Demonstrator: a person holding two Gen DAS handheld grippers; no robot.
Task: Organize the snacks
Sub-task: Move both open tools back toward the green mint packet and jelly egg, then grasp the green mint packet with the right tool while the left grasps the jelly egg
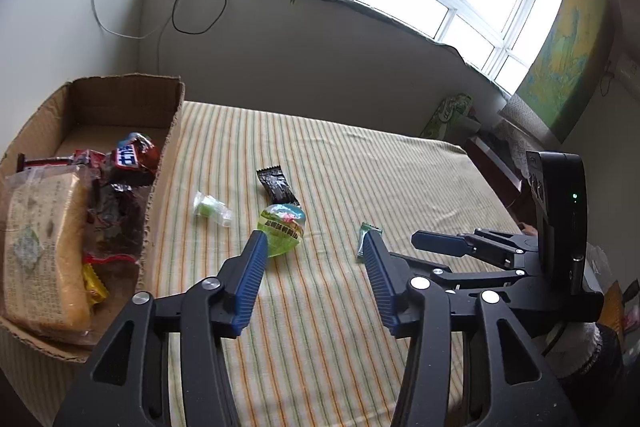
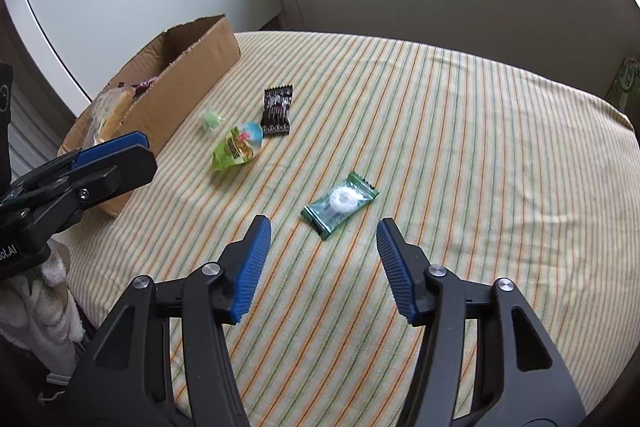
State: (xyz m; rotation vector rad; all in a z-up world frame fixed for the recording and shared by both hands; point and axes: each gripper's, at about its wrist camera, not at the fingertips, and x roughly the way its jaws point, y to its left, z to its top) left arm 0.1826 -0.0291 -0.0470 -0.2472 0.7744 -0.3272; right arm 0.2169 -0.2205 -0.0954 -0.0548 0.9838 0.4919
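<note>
The step in hand looked like the pickup of another loose snack from the bed [image 2: 460, 147], with the cardboard box [image 2: 188, 99] already holding several packets, so the sorting seemed partly done. Four snacks lay on the striped cover.

In the right wrist view, the right gripper [image 2: 323, 227] had its fingers spread wide and empty, poised above the bed. The green mint wrapper [image 2: 340, 201] lay just beyond the fingertips, at about 12 o'clock from them, flat on the cover. Its long axis ran from 7 o'clock to 1 o'clock, so it sat diagonal to the gap between the fingers. The next move probably called for advancing and lowering, with a small wrist turn so the fingers would close across the wrapper's narrow width rather than along its length.

The left gripper [image 1: 316, 239] was likewise spread and held nothing. In its view the lime jelly cup [image 1: 282, 227] lay just past its left fingertip at 11 o'clock. The black sachet [image 1: 278, 185] lay beyond that, its long axis running roughly 11 to 5 o'clock. The small clear-wrapped green candy [image 1: 210, 209] sat at 10 o'clock, nearer the box, which stood at 9 o'clock.
</note>
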